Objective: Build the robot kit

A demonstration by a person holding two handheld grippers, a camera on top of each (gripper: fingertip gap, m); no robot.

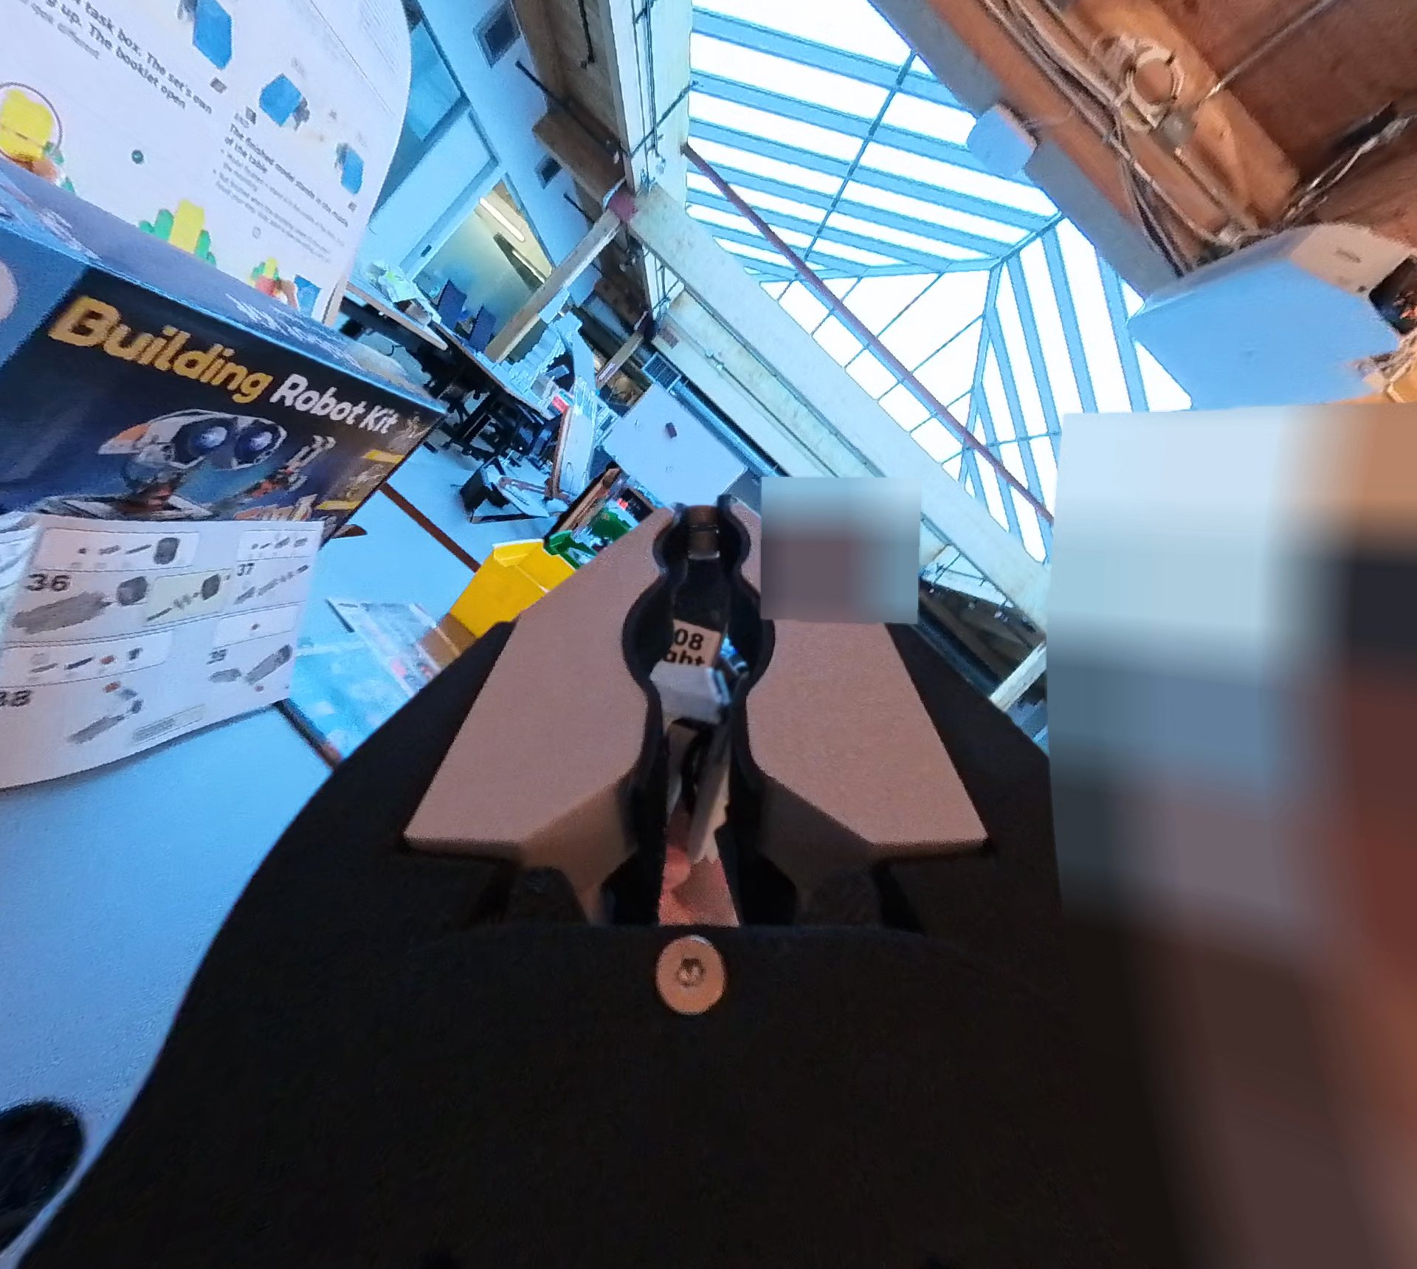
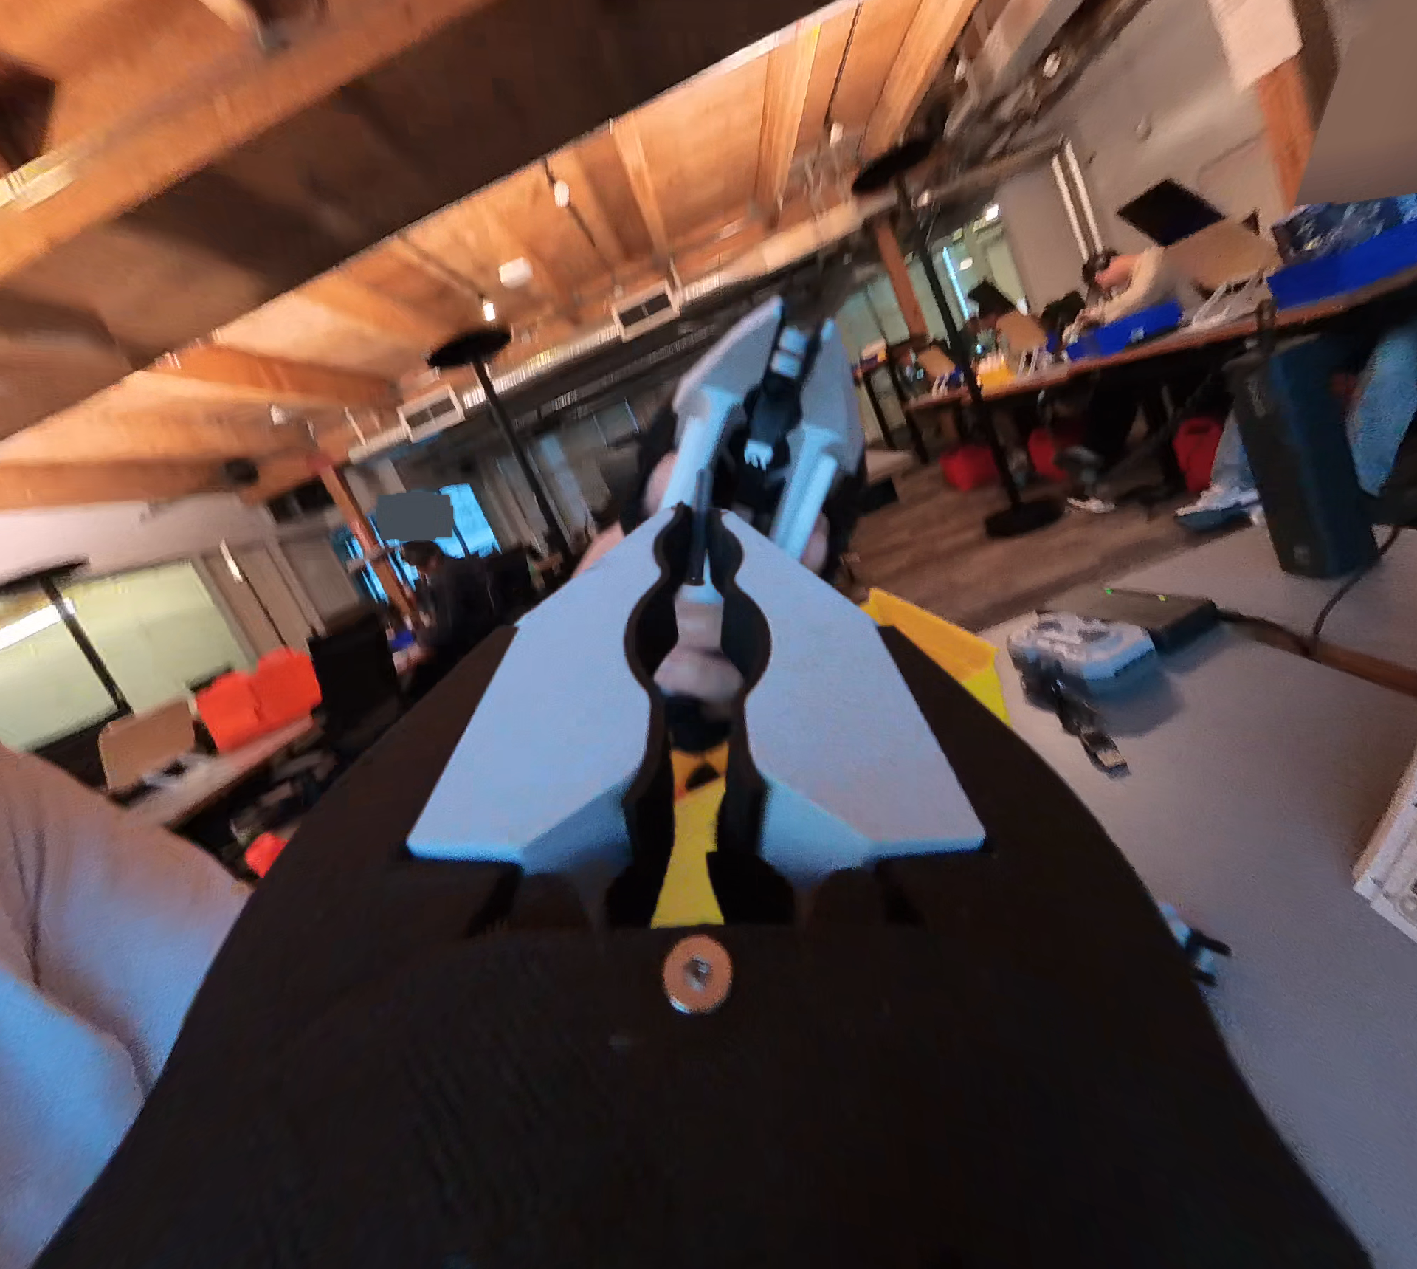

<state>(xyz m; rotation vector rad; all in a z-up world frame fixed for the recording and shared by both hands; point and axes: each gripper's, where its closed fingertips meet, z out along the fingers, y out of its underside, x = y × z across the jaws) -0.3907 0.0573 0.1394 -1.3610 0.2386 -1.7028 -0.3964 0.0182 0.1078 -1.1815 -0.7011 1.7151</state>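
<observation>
A thin dark pin [image 2: 699,526] sits clamped between the right gripper [image 2: 699,520] fingers at frame centre, the left gripper [image 2: 774,419] just beyond it. The left gripper's [image 1: 699,520] fingers are pressed together, on what I cannot tell. A kit box [image 1: 192,404] and booklet [image 1: 146,626] stand at left on the counter [image 1: 115,887].

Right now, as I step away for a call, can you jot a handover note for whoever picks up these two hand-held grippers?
Right hand-held gripper: shut on a thin dark pin, raised above the table, close to the left one.
Left hand-held gripper: jaws nearly together; a small dark piece shows at the tips, grip unclear.
Dark cardboard kit box and open paper instruction booklet: on the pale table, left side.
Yellow plastic bin and grey block-built model: right side.
</observation>
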